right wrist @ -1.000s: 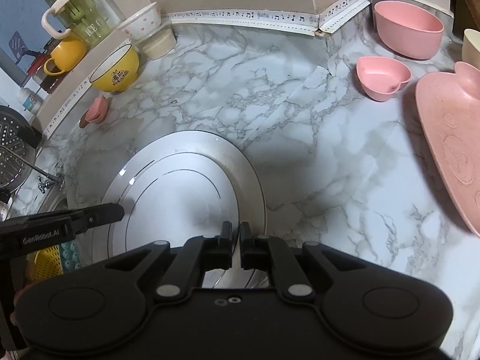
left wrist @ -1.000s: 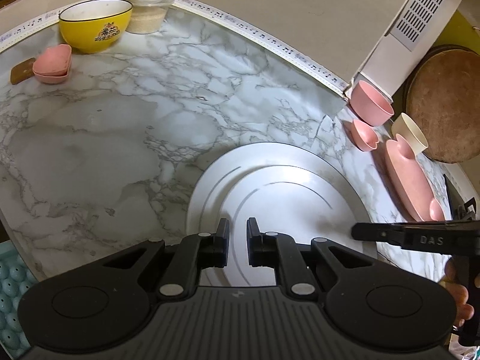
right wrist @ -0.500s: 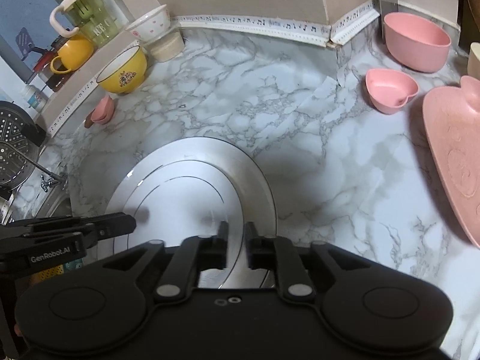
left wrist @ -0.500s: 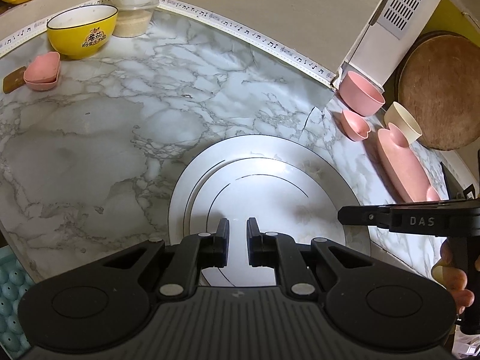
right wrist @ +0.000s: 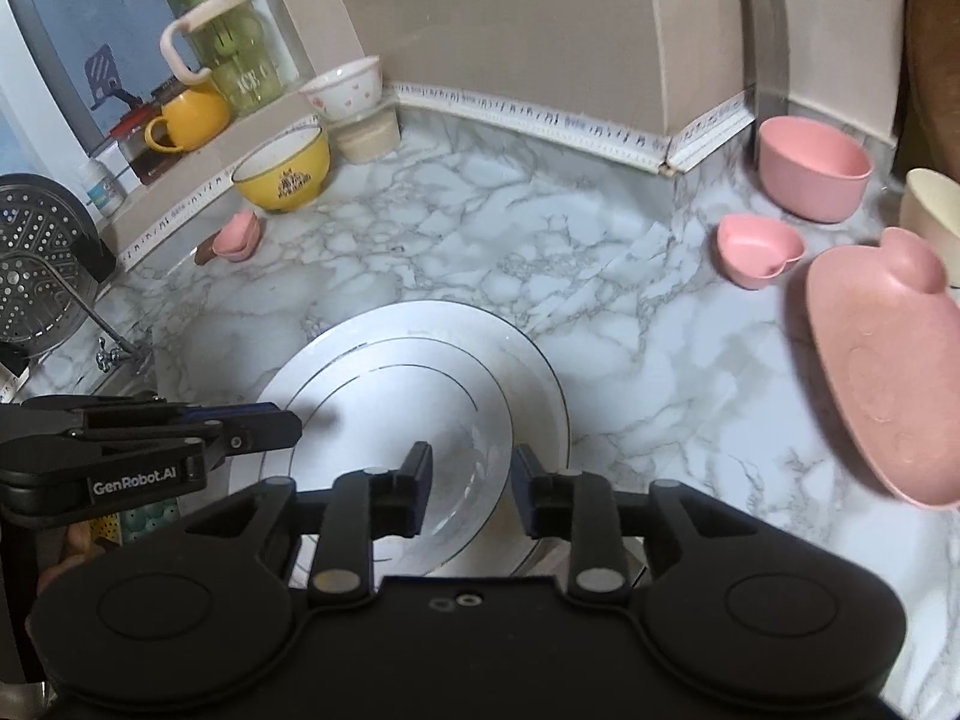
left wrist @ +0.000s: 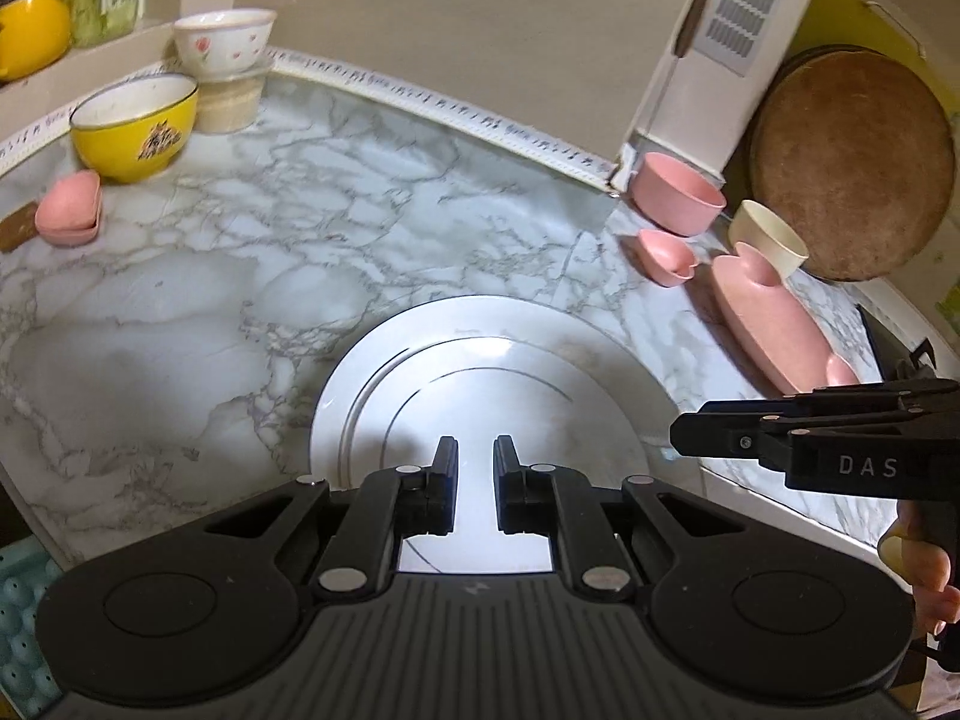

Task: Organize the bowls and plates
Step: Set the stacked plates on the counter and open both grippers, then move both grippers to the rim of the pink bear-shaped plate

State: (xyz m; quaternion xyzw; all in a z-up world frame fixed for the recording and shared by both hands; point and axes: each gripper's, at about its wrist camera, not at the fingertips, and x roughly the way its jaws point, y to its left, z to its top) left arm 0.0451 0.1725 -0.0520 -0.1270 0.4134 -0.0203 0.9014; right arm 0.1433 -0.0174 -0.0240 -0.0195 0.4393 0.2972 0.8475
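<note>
A large white plate (left wrist: 480, 372) (right wrist: 384, 396) with thin silver rings lies on the marble counter (left wrist: 180, 330) below both grippers. My left gripper (left wrist: 476, 456) (right wrist: 288, 426) is shut with nothing between its fingers, and its tips hover at the plate's left rim. My right gripper (right wrist: 471, 468) (left wrist: 681, 438) is at the plate's right side. Its jaws are opening, and the plate's rim shows in the gap without the pads pressing on it. Pink dishes stand to the right: a bowl (right wrist: 813, 171), a heart-shaped bowl (right wrist: 756, 249) and a flat plate (right wrist: 882, 372).
At the back left are a yellow bowl (left wrist: 135, 132), a white flowered bowl (left wrist: 225, 45) on a beige tub, and stacked small pink dishes (left wrist: 69, 213). A cream cup (left wrist: 768, 237) and a round wooden board (left wrist: 852, 162) are at the right. A tap (right wrist: 114, 348) and steamer rack (right wrist: 36, 264) are at the left.
The right gripper's jaws have parted from shut. Both grippers have drawn up and back a little from the plate, so more of the counter and wall shows.
</note>
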